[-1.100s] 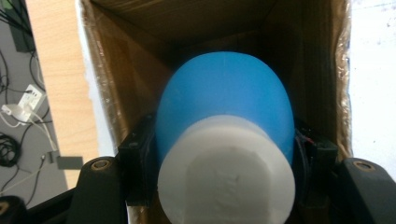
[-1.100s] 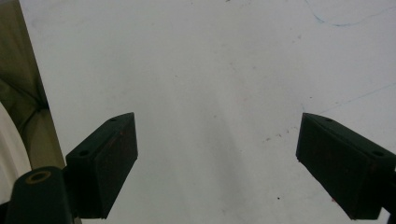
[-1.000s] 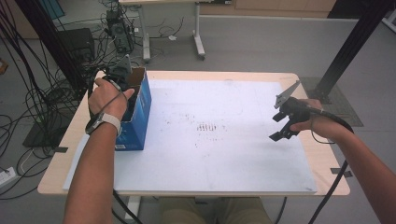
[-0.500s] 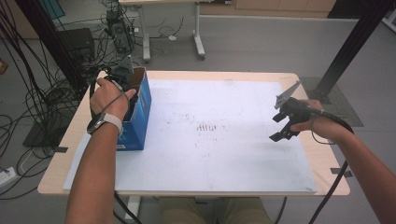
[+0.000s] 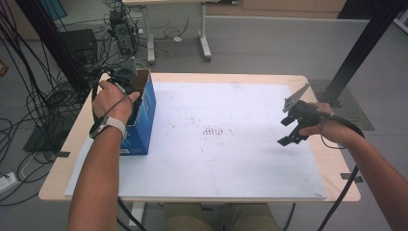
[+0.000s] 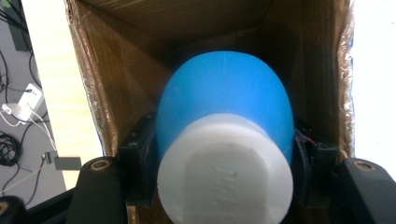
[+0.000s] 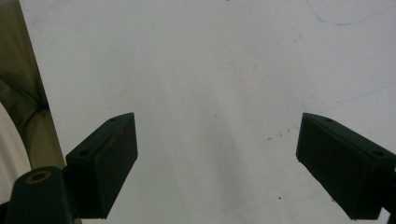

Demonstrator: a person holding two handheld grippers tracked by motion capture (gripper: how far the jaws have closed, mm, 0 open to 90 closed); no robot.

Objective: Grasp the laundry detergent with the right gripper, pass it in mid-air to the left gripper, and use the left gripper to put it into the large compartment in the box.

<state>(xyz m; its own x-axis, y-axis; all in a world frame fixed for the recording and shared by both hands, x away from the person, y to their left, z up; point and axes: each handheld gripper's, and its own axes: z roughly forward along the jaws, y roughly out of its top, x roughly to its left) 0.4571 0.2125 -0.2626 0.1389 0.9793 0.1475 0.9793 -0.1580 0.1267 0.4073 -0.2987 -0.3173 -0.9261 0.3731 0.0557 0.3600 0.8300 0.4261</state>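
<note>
One blue-and-white thing (image 6: pixel 224 140) is what this all hangs on: a rounded blue body with a white cap end, clamped between the left gripper (image 6: pixel 224 186) jaws, cap toward the camera and blue end pointing down into the open cardboard box (image 6: pixel 116 84). So those jaws are closed snug on it, pads pressing both flanks. The risk as I see it: the body is smooth and curved, so the pads only bite a narrow band, and if the grip loosens early it could drop crooked, or the gripper could knock a box wall, since brown walls sit close on either side of the fingers. From above, the left hand (image 5: pixel 113 101) is right over the blue box (image 5: pixel 142 120) at the table's (image 5: pixel 192 79) left edge, so a bump could also nudge the whole box. Further off, the right gripper (image 5: pixel 293 127) hovers over the white mat (image 5: pixel 216 159) with jaws spread wide and nothing between them. Count: one object, one box, two grippers, one mat, one table.
</note>
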